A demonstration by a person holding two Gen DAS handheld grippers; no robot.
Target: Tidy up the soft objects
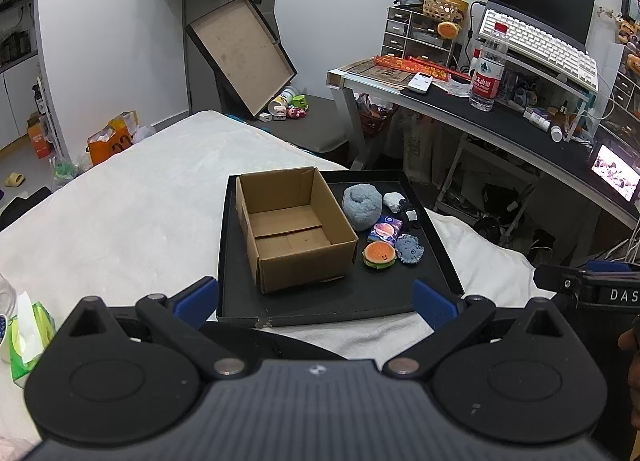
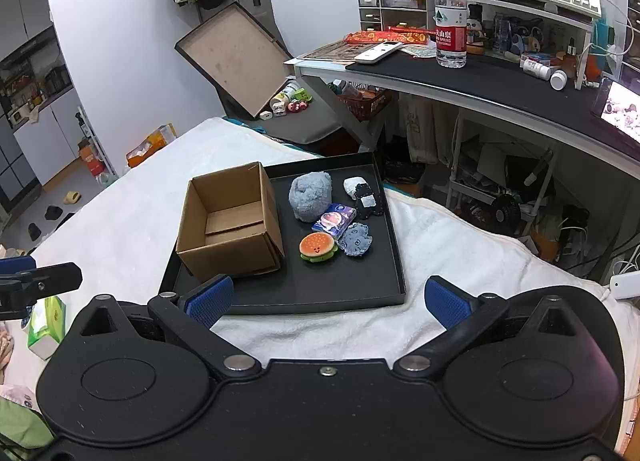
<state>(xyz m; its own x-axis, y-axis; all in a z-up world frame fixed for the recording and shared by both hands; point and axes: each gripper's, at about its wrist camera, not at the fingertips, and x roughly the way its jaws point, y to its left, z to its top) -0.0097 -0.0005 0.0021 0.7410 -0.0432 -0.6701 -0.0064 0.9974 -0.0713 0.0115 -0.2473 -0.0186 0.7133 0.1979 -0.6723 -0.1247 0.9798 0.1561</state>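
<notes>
A black tray (image 1: 320,303) (image 2: 320,293) lies on the white bed. On it stands an open, empty cardboard box (image 1: 294,227) (image 2: 230,221). Right of the box lie a fluffy blue-grey plush (image 1: 362,206) (image 2: 310,196), a burger toy (image 1: 379,255) (image 2: 317,246), a blue tissue pack (image 1: 385,231) (image 2: 334,221), a small blue-grey plush (image 1: 409,248) (image 2: 355,239), a white piece (image 1: 394,201) (image 2: 354,184) and a black-and-white piece (image 2: 369,201). My left gripper (image 1: 316,301) is open and empty before the tray's near edge. My right gripper (image 2: 328,301) is open and empty near the tray's front.
A green tissue box (image 1: 28,335) (image 2: 46,325) sits on the bed at the left. A cluttered desk (image 1: 500,121) (image 2: 480,77) with a water bottle (image 1: 488,65) (image 2: 451,15) stands at the right. A large open box (image 1: 244,55) leans on the wall behind.
</notes>
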